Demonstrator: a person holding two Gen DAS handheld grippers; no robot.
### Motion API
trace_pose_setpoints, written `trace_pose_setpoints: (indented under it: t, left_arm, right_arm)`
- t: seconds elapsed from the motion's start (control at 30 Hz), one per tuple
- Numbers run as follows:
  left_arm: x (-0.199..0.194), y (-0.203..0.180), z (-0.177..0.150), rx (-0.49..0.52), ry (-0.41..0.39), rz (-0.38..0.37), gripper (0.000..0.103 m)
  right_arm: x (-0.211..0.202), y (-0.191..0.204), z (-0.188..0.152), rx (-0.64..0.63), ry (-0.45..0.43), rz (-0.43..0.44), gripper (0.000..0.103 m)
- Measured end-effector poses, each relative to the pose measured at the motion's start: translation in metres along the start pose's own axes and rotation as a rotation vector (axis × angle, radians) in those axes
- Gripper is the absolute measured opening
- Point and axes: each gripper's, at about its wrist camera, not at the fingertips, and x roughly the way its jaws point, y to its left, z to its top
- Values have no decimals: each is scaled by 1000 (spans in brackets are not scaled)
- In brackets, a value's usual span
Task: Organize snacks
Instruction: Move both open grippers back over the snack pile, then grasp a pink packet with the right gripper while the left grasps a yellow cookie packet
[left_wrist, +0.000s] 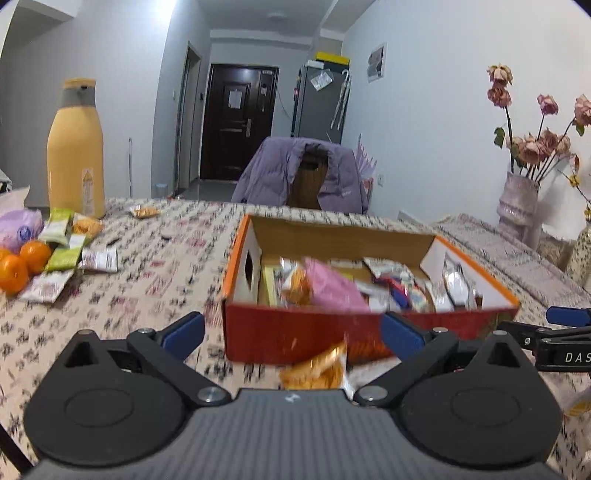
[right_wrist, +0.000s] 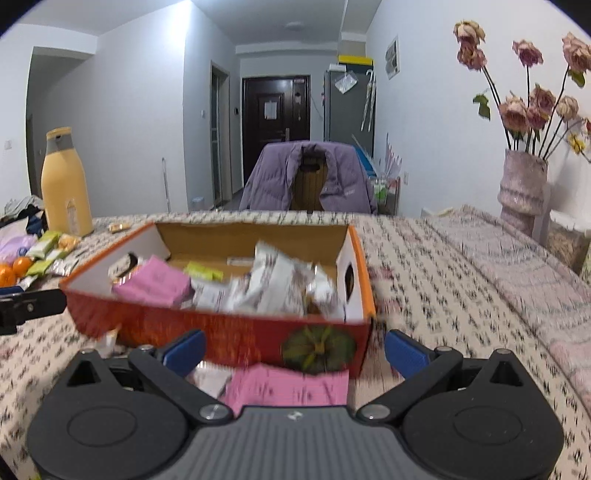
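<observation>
Left tongs (left_wrist: 291, 332), lower centre of the left view, stood apart and empty above an orange packet (left_wrist: 317, 369) lying on the tablecloth (left_wrist: 110, 314). Right tongs (right_wrist: 293, 350), lower centre of the right view, were likewise apart and empty over a pink packet (right_wrist: 288, 387). Beyond both, mid-frame, sat the orange box (left_wrist: 295, 332) holding mixed snacks (right_wrist: 273, 280). At left lay loose packets (left_wrist: 62, 254) beside oranges (left_wrist: 22, 266) and a yellow bottle (left_wrist: 75, 147); a vase (right_wrist: 522, 188) stood at right.
</observation>
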Motion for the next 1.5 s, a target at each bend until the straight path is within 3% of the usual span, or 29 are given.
trace_pose_setpoints:
  t: [0.3, 0.53, 0.8, 1.07, 1.13, 1.27, 1.5]
  left_arm:
    - [-1, 14, -28, -16, 21, 5, 103]
    - [2, 14, -32, -14, 4, 9, 103]
    - [1, 14, -33, -19, 1, 3, 103]
    - [2, 15, -33, -32, 10, -6, 103]
    - [2, 16, -33, -33, 9, -7, 103]
    - [2, 16, -33, -37, 10, -6, 103]
    - [2, 17, -33, -42, 9, -4, 103]
  right_arm:
    - [0, -12, -35, 52, 96, 17, 103]
    - [7, -12, -25, 44, 112, 2, 103]
    - [43, -6, -18, 49, 216, -10, 103]
    - [58, -8, -20, 91, 235, 4, 103]
    - [56, -7, -22, 83, 221, 5, 100]
    - [48, -2, -24, 64, 190, 58, 79]
    - [38, -4, -28, 62, 166, 76, 70]
